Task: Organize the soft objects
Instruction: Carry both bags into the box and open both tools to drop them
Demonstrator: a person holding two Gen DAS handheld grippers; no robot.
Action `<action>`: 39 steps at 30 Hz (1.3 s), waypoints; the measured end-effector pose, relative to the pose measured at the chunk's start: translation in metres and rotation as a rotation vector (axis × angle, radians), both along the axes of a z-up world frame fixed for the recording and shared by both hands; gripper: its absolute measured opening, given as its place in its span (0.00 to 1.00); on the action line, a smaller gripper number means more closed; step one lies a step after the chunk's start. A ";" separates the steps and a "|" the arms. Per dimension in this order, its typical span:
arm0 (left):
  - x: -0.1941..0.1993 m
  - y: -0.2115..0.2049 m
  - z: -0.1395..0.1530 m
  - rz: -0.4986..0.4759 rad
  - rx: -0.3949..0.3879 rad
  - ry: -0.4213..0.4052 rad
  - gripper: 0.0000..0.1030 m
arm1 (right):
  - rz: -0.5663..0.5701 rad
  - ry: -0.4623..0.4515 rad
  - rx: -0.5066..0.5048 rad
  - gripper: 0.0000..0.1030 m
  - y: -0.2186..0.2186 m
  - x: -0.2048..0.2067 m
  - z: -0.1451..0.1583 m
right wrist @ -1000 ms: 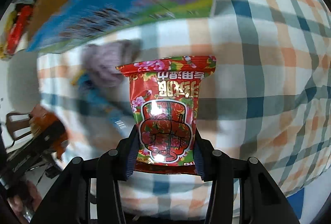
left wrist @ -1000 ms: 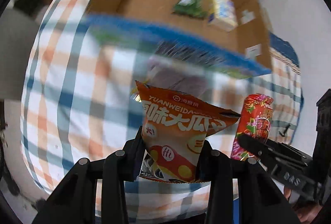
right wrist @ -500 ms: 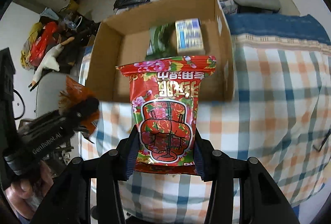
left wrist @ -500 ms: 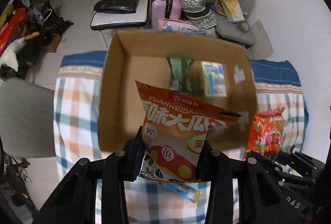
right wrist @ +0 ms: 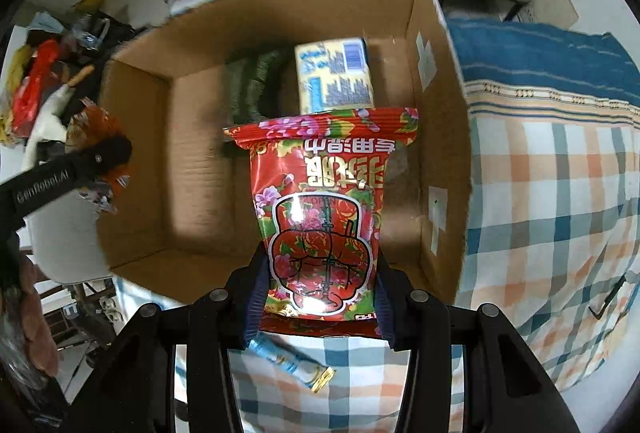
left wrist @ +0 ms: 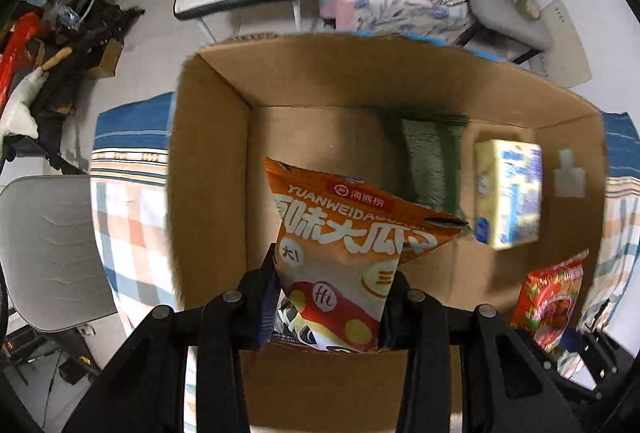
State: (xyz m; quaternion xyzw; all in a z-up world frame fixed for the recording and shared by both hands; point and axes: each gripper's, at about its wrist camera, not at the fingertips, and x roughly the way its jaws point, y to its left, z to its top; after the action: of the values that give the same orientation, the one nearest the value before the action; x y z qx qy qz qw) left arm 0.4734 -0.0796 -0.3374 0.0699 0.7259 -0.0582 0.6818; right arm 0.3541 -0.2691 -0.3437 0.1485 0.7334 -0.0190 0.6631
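My left gripper (left wrist: pixel 328 309) is shut on an orange snack bag (left wrist: pixel 344 245) and holds it over the open cardboard box (left wrist: pixel 208 161). My right gripper (right wrist: pixel 318 297) is shut on a red flowered snack bag (right wrist: pixel 324 201), held above the box's (right wrist: pixel 444 137) near edge. The red bag also shows at the lower right of the left wrist view (left wrist: pixel 548 297). Inside the box lie a green packet (right wrist: pixel 252 85) and a yellow-and-blue pack (right wrist: pixel 336 73).
The box stands on a plaid-covered table (right wrist: pixel 552 193). A small blue wrapped item (right wrist: pixel 292 361) lies on the cloth under my right gripper. A grey chair (left wrist: pixel 44 245) stands at the left. Luggage, bags and clutter sit on the floor beyond the box.
Both grippers have risen and moved forward with their bags, from low over the cloth to above the box. The box interior now fills both views.
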 end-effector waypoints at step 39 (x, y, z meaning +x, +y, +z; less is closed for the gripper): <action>0.009 0.010 0.011 0.034 -0.005 -0.028 0.44 | 0.037 0.112 -0.091 0.61 0.017 0.020 -0.030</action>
State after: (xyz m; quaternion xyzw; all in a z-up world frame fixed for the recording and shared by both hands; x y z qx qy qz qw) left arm 0.4820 -0.0693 -0.3267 0.0567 0.7173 -0.0477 0.6928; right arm 0.3742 -0.2524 -0.3734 0.1033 0.7702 -0.0485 0.6275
